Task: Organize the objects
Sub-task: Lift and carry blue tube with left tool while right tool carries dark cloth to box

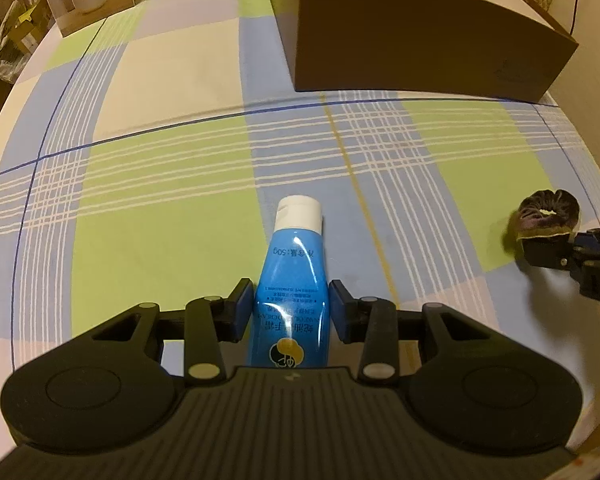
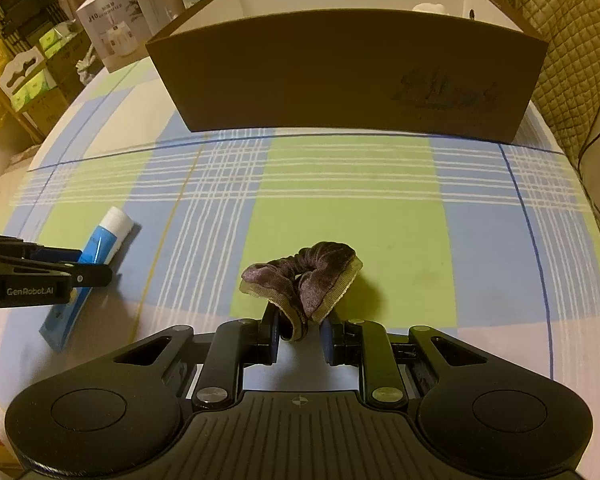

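A blue tube with a white cap (image 1: pixel 292 280) lies on the checked tablecloth between the fingers of my left gripper (image 1: pixel 291 304). The pads sit close to its sides with a thin gap, so the jaws look open around it. The tube also shows in the right wrist view (image 2: pixel 96 248), with the left gripper (image 2: pixel 40 276) over it. A purple velvet scrunchie (image 2: pixel 308 276) lies in front of my right gripper (image 2: pixel 300 336), its near edge between the open fingers. It also shows in the left wrist view (image 1: pixel 548 216).
A large open brown cardboard box (image 2: pixel 340 80) stands at the far side of the table, with a white object inside at its right end. A white product box (image 2: pixel 116 28) stands at the back left. Clutter lies beyond the left table edge.
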Demonstrator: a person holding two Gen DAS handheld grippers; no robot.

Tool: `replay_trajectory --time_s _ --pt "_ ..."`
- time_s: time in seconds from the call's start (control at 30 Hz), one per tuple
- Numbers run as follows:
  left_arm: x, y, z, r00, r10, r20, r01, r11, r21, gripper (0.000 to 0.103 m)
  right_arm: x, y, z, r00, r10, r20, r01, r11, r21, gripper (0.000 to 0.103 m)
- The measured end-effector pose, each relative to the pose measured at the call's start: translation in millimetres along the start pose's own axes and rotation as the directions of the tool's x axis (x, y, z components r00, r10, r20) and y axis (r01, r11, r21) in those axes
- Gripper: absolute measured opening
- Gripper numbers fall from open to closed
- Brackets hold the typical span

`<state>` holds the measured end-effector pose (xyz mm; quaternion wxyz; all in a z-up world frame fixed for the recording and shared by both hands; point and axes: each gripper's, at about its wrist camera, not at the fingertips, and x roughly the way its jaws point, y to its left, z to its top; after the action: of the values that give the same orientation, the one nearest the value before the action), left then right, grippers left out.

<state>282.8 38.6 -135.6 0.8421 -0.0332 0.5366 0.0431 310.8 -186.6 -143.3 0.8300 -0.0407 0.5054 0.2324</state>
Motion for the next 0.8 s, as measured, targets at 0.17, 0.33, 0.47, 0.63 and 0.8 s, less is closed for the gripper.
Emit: replay_trajectory --time_s 0.17,0.33,0.47,0.63,0.8 --pt "-13.9 -1.6 2.3 1.0 -0.004 0.029 0.004 1.0 -0.001 0.035 -5.6 -2.1 2.4 1.0 0.0 0.013 0.0 1.0 0.003 0.017" --pt "-25.3 -3.7 6.3 0.999 -0.009 0.051 0.009 1.0 0.009 0.035 -14.5 -6.5 5.7 0.999 -0.001 0.036 0.001 1.0 0.005 0.017" --pt "-19.5 -4.3 3.7 1.0 -0.006 0.024 0.005 1.0 0.009 0.035 -18.3 -8.9 8.3 0.999 -0.003 0.047 0.002 1.0 0.011 0.017" --pt "-6.4 -6.9 -1.0 1.0 -0.012 -0.023 0.012 1.0 0.009 0.035 -17.0 -13.4 6.9 0.999 -0.005 0.04 0.004 1.0 0.02 0.017" --pt "5.7 -12.0 -2.9 0.998 -0.003 -0.055 0.004 1.0 0.021 0.036 -16.0 -19.4 5.9 0.999 -0.009 0.032 0.008 0.999 0.035 0.017"
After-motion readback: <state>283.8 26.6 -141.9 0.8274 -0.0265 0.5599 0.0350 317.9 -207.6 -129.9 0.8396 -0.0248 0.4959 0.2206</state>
